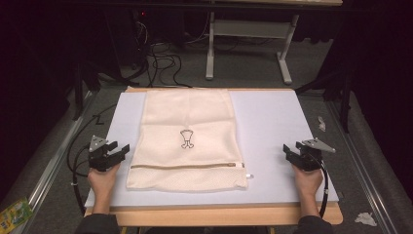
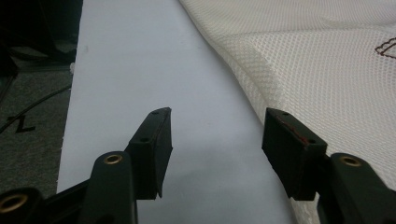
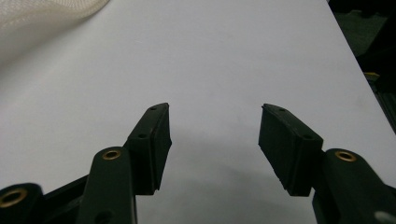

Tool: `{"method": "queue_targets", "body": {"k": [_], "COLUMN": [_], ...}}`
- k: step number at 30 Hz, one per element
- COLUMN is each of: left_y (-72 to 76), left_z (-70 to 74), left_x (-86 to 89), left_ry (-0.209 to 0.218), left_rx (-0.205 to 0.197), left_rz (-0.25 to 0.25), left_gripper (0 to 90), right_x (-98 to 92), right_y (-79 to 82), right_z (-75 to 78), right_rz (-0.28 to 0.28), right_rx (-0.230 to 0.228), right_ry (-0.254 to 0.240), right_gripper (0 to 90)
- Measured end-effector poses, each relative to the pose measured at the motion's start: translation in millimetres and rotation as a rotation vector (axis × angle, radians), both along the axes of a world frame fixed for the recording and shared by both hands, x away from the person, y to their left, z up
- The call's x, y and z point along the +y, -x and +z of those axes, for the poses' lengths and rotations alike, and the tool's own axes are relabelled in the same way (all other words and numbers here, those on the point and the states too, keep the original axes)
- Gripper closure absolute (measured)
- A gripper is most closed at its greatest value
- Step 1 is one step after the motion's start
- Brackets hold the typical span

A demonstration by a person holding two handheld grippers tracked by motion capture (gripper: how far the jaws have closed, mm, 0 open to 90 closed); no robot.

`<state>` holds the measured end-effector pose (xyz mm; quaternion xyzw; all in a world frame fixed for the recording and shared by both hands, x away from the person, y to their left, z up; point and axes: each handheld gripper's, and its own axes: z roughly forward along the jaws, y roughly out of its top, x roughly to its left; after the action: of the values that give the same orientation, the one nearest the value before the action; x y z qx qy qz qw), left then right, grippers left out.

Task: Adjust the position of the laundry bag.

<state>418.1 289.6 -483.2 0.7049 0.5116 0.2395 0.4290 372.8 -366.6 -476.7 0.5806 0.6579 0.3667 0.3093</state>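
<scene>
A cream mesh laundry bag (image 1: 187, 139) lies flat in the middle of the white board (image 1: 272, 126), its zipper (image 1: 187, 166) running across near the front edge and a small dark emblem (image 1: 186, 139) at its centre. My left gripper (image 1: 121, 150) hovers just left of the bag's front left corner, open, with nothing between its jaws. In the left gripper view the mesh bag (image 2: 327, 70) lies to the right of the open left gripper (image 2: 217, 126). My right gripper (image 1: 288, 151) is open over bare board well right of the bag. The right gripper view has the right gripper (image 3: 215, 122) open and a corner of the bag (image 3: 42, 14) at top left.
The board rests on a wooden table (image 1: 219, 217) whose front edge shows below. Cables (image 1: 160, 61) and a table frame (image 1: 248, 44) stand on the floor behind. Metal rails (image 1: 53, 161) run along both sides. Scraps of litter (image 1: 14, 212) lie on the floor at the lower left and right.
</scene>
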Motion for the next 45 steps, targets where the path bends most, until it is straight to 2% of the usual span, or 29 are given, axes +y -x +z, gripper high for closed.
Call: {"method": "queue_targets", "body": {"k": [6, 9, 13, 14, 18, 20, 22, 23, 26, 28, 32, 34, 37, 40, 42, 45], "left_y": [-1.0, -1.1, -0.6, -0.5, -1.4, -0.5, -1.7, -2.0, -2.5, -4.2, -5.4, -5.3, -4.5, -3.7, -3.5, -2.0], "left_z": [-0.3, -0.3, -0.3, 0.0, -0.2, 0.1, -0.1, 0.1, 0.3, 0.0, 0.1, 0.6, 1.7, 5.9, 8.6, 11.2], "left_x": [-0.6, 0.9, 0.3, 0.3, 0.7, 1.5, 3.1, 4.9, 7.2, 10.0, 9.2, 4.9, 1.9, -0.8, -1.0, -4.2], "left_ry": [-0.006, 0.008, 0.006, -0.003, 0.004, 0.016, 0.032, 0.05, 0.075, 0.107, 0.115, 0.119, 0.12, 0.116, 0.145, 0.144], "left_rx": [0.008, 0.01, 0.006, 0.003, 0.011, 0.004, 0.014, 0.014, 0.02, 0.037, 0.047, 0.075, 0.088, 0.101, 0.132, 0.134], "left_rz": [-0.008, -0.009, 0.018, 0.01, 0.006, 0.006, 0.001, -0.006, -0.01, -0.026, -0.035, -0.042, -0.042, -0.063, -0.071, -0.073], "left_gripper": [44.5, 43.9, 39.8, 39.7, 38.1, 37.7, 36.3, 35.1, 33.8, 34.9, 34.8, 32.9, 32.7, 32.8, 35.5, 36.0], "right_x": [0.2, -0.8, -1.7, -1.5, -0.6, 0.0, 0.4, -0.2, -1.6, -2.7, -0.7, -0.4, 1.6, 7.2, 11.1, 17.5], "right_y": [-0.4, -0.1, 1.1, 1.7, 1.7, 1.7, -0.1, -1.9, -2.5, -3.3, -4.6, -5.5, -5.6, -6.7, -7.1, -8.4], "right_z": [-0.1, -0.1, 0.1, 0.0, 0.2, 0.3, 0.1, 0.2, 0.7, 1.1, 1.6, 2.0, 2.6, 4.8, 4.1, 3.1], "right_rz": [0.002, -0.002, -0.024, -0.025, -0.03, -0.027, -0.018, -0.002, 0.006, 0.005, 0.009, 0.017, 0.026, 0.061, 0.073, 0.097], "right_rx": [0.001, 0.001, -0.012, -0.024, -0.02, -0.018, -0.003, 0.015, 0.019, 0.022, 0.039, 0.043, 0.048, 0.061, 0.075, 0.092], "right_ry": [0.004, -0.004, -0.013, -0.01, -0.002, 0.001, 0.007, 0.003, -0.013, -0.021, -0.01, -0.032, -0.052, -0.064, -0.077, -0.096], "right_gripper": [44.6, 44.7, 39.7, 39.0, 37.7, 39.2, 41.7, 43.3, 44.5, 45.7, 47.2, 46.5, 45.3, 47.2, 48.6, 49.7]}}
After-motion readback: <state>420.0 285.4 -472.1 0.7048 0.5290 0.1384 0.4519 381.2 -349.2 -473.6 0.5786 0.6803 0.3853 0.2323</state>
